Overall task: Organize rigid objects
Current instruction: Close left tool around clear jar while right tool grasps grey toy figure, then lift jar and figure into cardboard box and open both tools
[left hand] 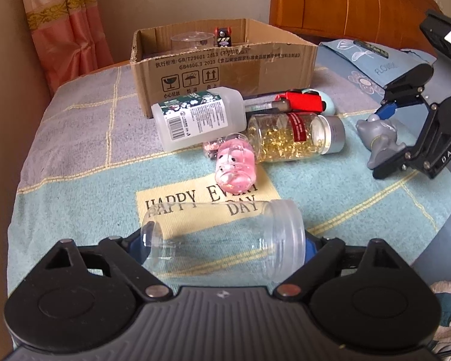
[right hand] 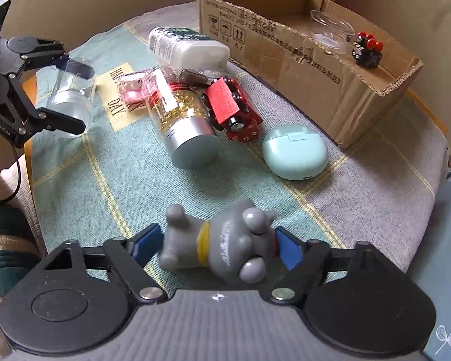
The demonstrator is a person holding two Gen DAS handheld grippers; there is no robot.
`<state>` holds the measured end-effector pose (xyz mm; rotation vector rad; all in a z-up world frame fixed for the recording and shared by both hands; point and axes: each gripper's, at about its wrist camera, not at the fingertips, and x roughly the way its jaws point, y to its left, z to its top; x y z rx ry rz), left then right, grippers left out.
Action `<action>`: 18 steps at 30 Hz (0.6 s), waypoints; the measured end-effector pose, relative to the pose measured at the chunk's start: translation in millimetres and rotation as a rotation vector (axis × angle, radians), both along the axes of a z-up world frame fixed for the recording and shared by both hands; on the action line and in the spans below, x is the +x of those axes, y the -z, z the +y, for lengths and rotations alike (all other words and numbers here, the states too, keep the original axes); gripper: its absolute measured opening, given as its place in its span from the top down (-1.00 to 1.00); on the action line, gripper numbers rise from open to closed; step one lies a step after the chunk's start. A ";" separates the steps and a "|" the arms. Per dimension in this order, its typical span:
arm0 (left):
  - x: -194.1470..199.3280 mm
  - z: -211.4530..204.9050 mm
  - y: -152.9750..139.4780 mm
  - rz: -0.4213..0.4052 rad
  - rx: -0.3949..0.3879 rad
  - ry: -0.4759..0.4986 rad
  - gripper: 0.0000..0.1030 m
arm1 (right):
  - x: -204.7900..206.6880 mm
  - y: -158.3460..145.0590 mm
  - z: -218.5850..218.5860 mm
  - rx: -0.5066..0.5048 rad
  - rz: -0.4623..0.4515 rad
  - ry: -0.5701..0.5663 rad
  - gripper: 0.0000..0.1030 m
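Currently, grey hippo figurine: lying on checked cloth, between my right gripper fingers, pads at its sides. Clear plastic jar: on its side, spanned by my left gripper. Behind: capsule bottle, cardboard box.

Cloth bare — clutter beyond

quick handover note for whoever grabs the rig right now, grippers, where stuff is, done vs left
Left gripper: around the clear jar, lying on the cloth.
Right gripper: around the grey hippo toy, grip unconfirmed.
Done: clear cup and small black-and-red toy are in the cardboard box.
Left: white bottle, capsule jar, pink jar, red train, mint case, plus both between the fingers.
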<state>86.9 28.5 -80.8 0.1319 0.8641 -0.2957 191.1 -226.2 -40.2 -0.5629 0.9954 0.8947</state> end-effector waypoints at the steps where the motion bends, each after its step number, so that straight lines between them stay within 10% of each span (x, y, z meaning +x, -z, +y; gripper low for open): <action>1: -0.2 -0.5 -0.4 0.004 0.001 0.004 -0.74 | 0.2 -1.0 -0.6 0.002 0.001 0.010 -0.52; 18: 15.8 -4.9 -53.8 0.010 0.033 0.115 -0.74 | -7.8 -43.4 -1.6 0.059 -0.025 0.029 -0.49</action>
